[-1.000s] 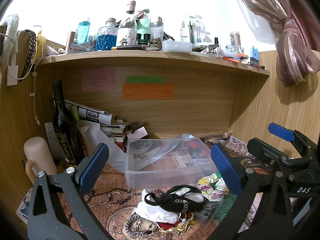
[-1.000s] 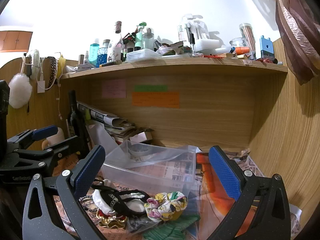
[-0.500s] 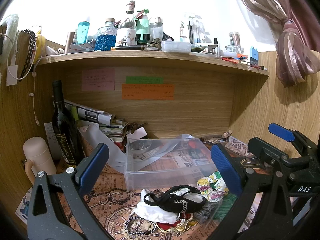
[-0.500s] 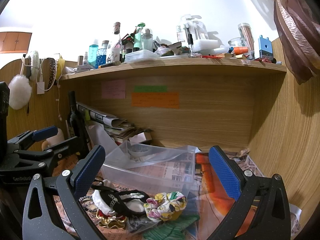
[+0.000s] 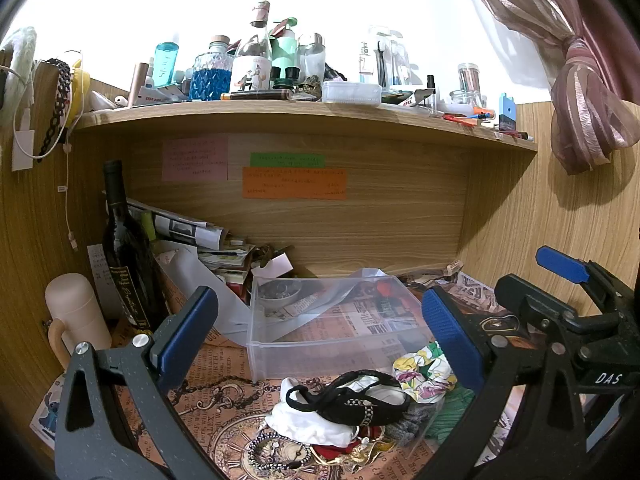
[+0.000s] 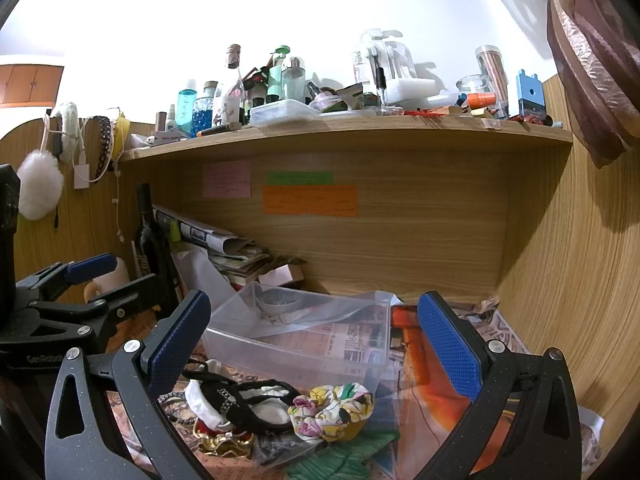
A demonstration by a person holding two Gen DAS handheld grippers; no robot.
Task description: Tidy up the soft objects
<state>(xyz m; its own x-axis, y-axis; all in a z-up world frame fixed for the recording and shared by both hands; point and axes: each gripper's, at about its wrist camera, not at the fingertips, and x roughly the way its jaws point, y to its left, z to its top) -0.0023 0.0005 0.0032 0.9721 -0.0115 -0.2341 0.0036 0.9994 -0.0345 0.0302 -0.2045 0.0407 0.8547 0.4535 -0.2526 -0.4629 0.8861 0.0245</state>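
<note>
A pile of soft hair accessories lies on the desk in front of a clear plastic box [image 5: 332,344]. It holds a black headband [image 5: 352,400] over a white one [image 5: 308,424], a floral scrunchie [image 5: 424,372], a green cloth [image 6: 344,460] and beaded bands [image 5: 276,448]. The box [image 6: 304,344] has a small bowl at its back. My left gripper [image 5: 320,340] is open and empty, above and behind the pile. My right gripper [image 6: 316,344] is open and empty, over the pile's right side, near the scrunchie [image 6: 332,408]. Each gripper shows at the edge of the other's view.
A dark wine bottle [image 5: 124,256] and a beige mug [image 5: 76,320] stand at the left. Stacked papers [image 5: 200,240] lean behind the box. The shelf above [image 5: 304,108] is crowded with bottles. A wooden wall [image 6: 560,280] closes the right side. A curtain [image 5: 580,80] hangs top right.
Almost nothing: both grippers stay open and hold about the same place; the right wrist view shifts very slightly.
</note>
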